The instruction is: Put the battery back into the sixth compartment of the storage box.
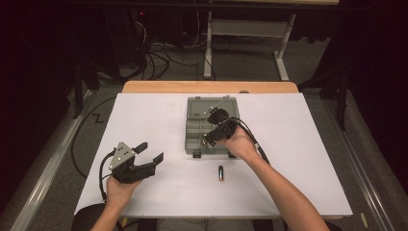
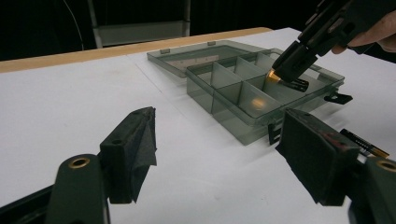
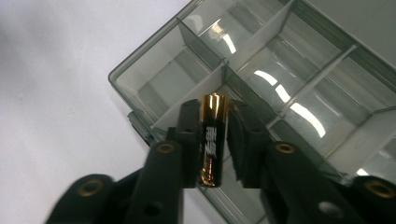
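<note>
Leftward, the left gripper point(image 1: 148, 152) is resting on the white table point(image 1: 288, 192), jaws spread on nothing. Midway, a spare battery point(image 1: 221, 173) is lying just before the compartment box point(image 1: 195, 139). Rightward, the right gripper point(image 3: 222, 140) is hovering over the box, a battery point(image 3: 211, 140) sitting between slackening jaws.

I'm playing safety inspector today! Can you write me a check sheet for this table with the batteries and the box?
Surface: white table, flat and bare around the work.
Job's things: open grey compartment box; one battery over a compartment; a second battery lies on the table in front of the box.
Clutter: nothing seen.
Grippers: right gripper over the box, the battery between its fingers with a gap on one side; left gripper open, holding nothing.
Cables: one black cable trails from the left gripper, another from the right.
Surroundings: dark room, floor wires, white frame behind.
</note>
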Available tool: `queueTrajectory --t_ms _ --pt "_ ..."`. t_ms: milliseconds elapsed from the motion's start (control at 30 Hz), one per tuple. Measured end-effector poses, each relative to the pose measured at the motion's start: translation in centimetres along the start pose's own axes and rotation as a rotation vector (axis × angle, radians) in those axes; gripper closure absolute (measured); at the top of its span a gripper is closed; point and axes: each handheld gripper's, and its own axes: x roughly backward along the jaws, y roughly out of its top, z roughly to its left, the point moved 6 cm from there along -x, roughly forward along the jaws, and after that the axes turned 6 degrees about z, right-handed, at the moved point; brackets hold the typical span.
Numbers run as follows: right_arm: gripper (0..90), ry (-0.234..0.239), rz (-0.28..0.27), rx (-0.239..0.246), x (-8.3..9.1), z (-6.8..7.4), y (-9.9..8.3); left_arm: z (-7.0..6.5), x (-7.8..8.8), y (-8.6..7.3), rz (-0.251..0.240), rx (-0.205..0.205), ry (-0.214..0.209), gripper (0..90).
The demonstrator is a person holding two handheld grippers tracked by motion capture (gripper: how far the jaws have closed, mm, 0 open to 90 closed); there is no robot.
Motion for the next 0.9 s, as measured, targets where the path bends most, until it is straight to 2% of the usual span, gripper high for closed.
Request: queueTrajectory --t_ms 67,200,400,433,567,900 --pt "71.5 0.005 -0.017 0.0 0.3 -0.1 -0.1 0.0 0.0 0.0 -0.001 0.001 0.0 27.7" --pt "72.2 -0.009 -0.011 0.011 1.0 -0.2 -0.7 0.1 -0.1 0.0 -0.002 0.002 0.0 27.7" --pt "73.2 0.001 -0.012 0.008 1.4 -0.5 -2.2 0.0 -0.1 0.1 -0.003 -0.007 -0.002 27.7" --pt "73.3 0.002 -0.011 -0.005 1.5 -0.5 -2.5 0.0 -0.2 0.1 0.0 -0.007 -0.003 27.7" --pt "74.6 0.003 -0.018 0.005 2.0 -0.6 -3.6 -0.1 -0.3 0.1 0.0 -0.013 -0.005 27.7" --pt "74.3 0.008 -0.038 -0.029 2.5 -1.0 -6.1 -0.3 -1.0 0.3 0.009 -0.031 -0.014 27.8"
